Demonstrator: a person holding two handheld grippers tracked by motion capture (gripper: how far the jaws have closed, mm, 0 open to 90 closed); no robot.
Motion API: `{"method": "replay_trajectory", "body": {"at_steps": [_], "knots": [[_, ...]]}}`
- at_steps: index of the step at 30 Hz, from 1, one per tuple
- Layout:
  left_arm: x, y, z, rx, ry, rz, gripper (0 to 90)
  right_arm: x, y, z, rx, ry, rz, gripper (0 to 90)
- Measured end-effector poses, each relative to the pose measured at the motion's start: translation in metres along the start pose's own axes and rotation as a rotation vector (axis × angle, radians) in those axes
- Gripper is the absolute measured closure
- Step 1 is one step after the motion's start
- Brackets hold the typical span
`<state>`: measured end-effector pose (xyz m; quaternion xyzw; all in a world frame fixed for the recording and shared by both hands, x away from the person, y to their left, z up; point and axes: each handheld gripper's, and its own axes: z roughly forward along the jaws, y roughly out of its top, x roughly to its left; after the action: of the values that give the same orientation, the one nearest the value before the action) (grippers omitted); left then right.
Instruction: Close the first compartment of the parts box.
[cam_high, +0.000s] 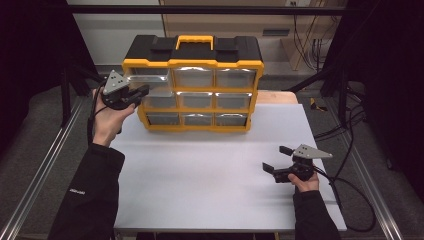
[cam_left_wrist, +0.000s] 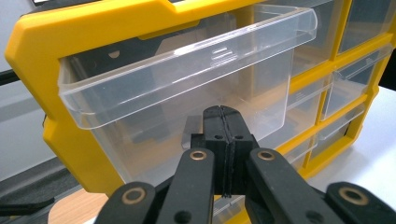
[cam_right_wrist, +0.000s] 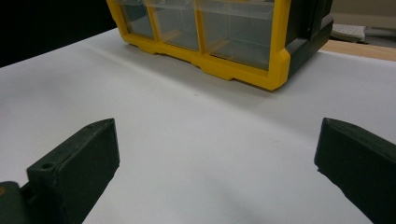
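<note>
Jaws of the left gripper (cam_left_wrist: 223, 140) are clenched tight together with nothing between them, pads pressed flat against each other. In the left gripper view they sit right in front of a clear plastic drawer (cam_left_wrist: 187, 88), the top-left one, which stands partly pulled out of the organizer (cam_high: 192, 85); whether the tips touch its front wall I cannot tell. In the high view the left gripper (cam_high: 142, 91) is held up by the left hand (cam_high: 107, 117) at the cabinet's left edge, level with that same drawer (cam_high: 150, 80).

Yellow framing runs around three rows of three clear drawers, under a black top with a yellow handle (cam_high: 194, 41). The cabinet stands at the far side of the table.

Well apart from it, the right gripper (cam_high: 280, 160) rests low over the near right part of the table, its jaws spread wide and released, holding nothing. In the right gripper view its two black jaws frame bare white surface, with the organizer's lower right corner (cam_right_wrist: 275, 70) farther off.

White sheeting covers the table (cam_high: 210, 165); a strip of wood top (cam_high: 277, 97) shows just behind the sheet's far right edge. Metal rails (cam_high: 45, 165) run along both sides over grey floor. Black cables (cam_high: 350, 200) trail off the right edge, and dark curtains close both sides of the room, with a pale wall and light wood furniture behind.
</note>
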<state>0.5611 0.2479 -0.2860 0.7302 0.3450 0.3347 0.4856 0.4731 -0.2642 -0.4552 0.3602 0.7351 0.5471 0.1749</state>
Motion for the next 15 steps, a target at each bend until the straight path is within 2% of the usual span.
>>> {"method": "replay_trajectory", "body": {"at_steps": [15], "knots": [[0.0029, 0.003, 0.007, 0.006, 0.007, 0.002, 89.6, 0.0, -0.0001, 0.0003, 0.0, 0.001, 0.001, 0.7]]}}
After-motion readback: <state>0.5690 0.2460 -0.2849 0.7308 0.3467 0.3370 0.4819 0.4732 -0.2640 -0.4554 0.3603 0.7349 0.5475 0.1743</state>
